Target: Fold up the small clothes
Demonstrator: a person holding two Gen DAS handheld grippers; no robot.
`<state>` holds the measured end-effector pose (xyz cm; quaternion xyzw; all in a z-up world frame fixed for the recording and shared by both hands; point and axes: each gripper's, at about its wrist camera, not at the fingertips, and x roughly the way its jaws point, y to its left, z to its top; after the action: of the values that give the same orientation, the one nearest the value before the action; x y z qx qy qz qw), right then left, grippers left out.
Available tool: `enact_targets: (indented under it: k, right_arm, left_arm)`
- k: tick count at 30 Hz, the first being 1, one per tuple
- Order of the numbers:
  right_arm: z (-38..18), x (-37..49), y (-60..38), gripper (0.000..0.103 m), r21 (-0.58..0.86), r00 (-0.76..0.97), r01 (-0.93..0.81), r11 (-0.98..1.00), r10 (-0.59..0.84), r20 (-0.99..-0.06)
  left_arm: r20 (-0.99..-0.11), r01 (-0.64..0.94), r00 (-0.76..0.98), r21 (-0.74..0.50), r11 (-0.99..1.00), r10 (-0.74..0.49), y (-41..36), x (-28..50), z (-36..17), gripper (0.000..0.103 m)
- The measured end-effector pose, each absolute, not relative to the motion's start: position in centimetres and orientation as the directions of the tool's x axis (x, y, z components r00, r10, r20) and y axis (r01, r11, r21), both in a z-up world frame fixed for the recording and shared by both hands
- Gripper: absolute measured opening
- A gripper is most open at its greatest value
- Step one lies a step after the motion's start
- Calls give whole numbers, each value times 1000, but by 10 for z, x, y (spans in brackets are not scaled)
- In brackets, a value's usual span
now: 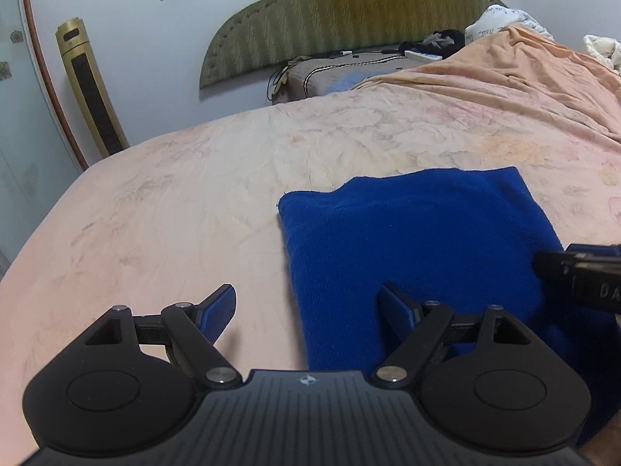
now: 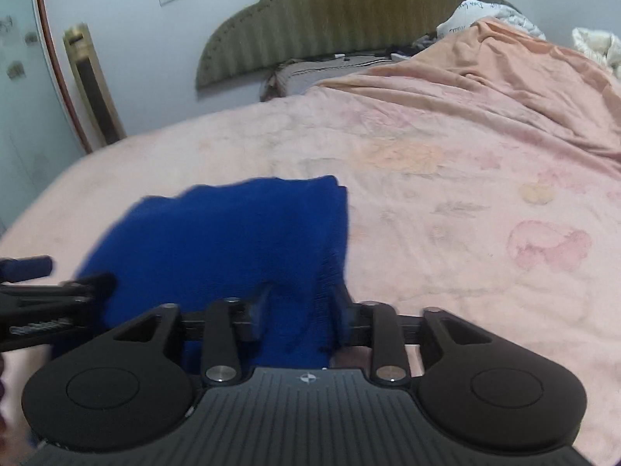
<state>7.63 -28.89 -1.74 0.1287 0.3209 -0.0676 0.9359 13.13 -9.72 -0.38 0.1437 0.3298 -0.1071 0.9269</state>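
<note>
A folded blue knit garment (image 1: 419,233) lies flat on the pink bedsheet (image 1: 174,202). My left gripper (image 1: 306,303) is open and empty just above the garment's near left corner; its right finger is over the cloth and its left finger over the sheet. In the right wrist view the same garment (image 2: 217,240) lies at centre left. My right gripper (image 2: 300,303) is open at the garment's near right edge, and blue cloth lies between the two fingers. The image there is blurred. Each gripper shows at the edge of the other's view.
A crumpled peach blanket (image 1: 524,77) is heaped at the far right of the bed. An olive headboard (image 1: 349,11) stands against the far wall. A gold tower fan (image 1: 89,89) stands at the left beside a glass door. Small items lie near the headboard.
</note>
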Motion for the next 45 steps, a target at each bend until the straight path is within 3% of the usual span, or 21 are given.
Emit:
enact_targets:
  k: [4, 9, 12, 14, 17, 23, 27, 28, 30, 31, 32, 34, 35, 40, 43, 45]
  right_arm:
    - [-7, 62, -284, 45, 187, 812, 205, 961, -61, -580]
    - [-12, 63, -291, 49, 234, 802, 217, 948, -36, -596]
    - [-16, 66, -297, 58, 260, 797, 213, 942, -14, -603]
    - [-17, 68, -300, 70, 276, 797, 191, 942, 15, -604]
    - [-20, 77, -312, 84, 345, 797, 163, 924, 83, -598]
    - [-39, 114, -342, 86, 496, 774, 123, 860, 230, -590]
    - [-44, 142, -347, 81, 591, 763, 61, 804, 344, -547]
    - [-45, 148, -348, 73, 613, 765, 53, 788, 363, -533]
    - [-50, 158, -350, 48, 649, 757, 60, 758, 390, -525]
    - [-54, 163, -350, 34, 664, 751, 68, 744, 400, -525]
    - [-55, 164, -349, 28, 670, 754, 72, 739, 399, -521]
    - [-52, 160, -347, 24, 654, 775, 73, 753, 370, -513]
    - [-49, 157, -346, 21, 637, 788, 74, 767, 347, -509]
    - [-32, 142, -347, 17, 558, 840, 136, 819, 203, -503]
    - [-33, 140, -350, 35, 539, 807, 199, 819, 175, -564]
    - [-22, 123, -346, 39, 515, 816, 191, 836, 157, -556]
  left_arm:
    - [-635, 293, 766, 207, 933, -100, -98, 128, -2, 81]
    - [-638, 298, 763, 211, 931, -100, -100, 129, 0, 81]
    - [-642, 305, 759, 199, 931, -111, -98, 131, 1, 81]
    - [-641, 307, 758, 181, 934, -124, -93, 137, 2, 83]
    - [-652, 292, 741, 99, 951, -160, -76, 156, 5, 87]
    - [-714, 334, 612, -155, 930, -339, -48, 209, -6, 87]
    - [-727, 296, 524, -333, 895, -443, -39, 243, -25, 87]
    - [-721, 270, 507, -389, 881, -473, -36, 251, -30, 87]
    - [-694, 240, 519, -441, 865, -498, -35, 259, -32, 85]
    - [-687, 250, 512, -454, 855, -515, -38, 262, -32, 69]
    - [-684, 266, 495, -467, 843, -536, -42, 265, -32, 39]
    - [-687, 301, 480, -456, 838, -546, -55, 266, -29, 30]
    - [-683, 322, 503, -421, 848, -530, -61, 263, -25, 19]
    - [-623, 417, 624, -245, 875, -471, -89, 246, 1, 16]
    - [-665, 383, 657, -113, 917, -356, -95, 242, 3, 16]
    - [-652, 401, 671, -81, 912, -353, -87, 224, 6, 16]
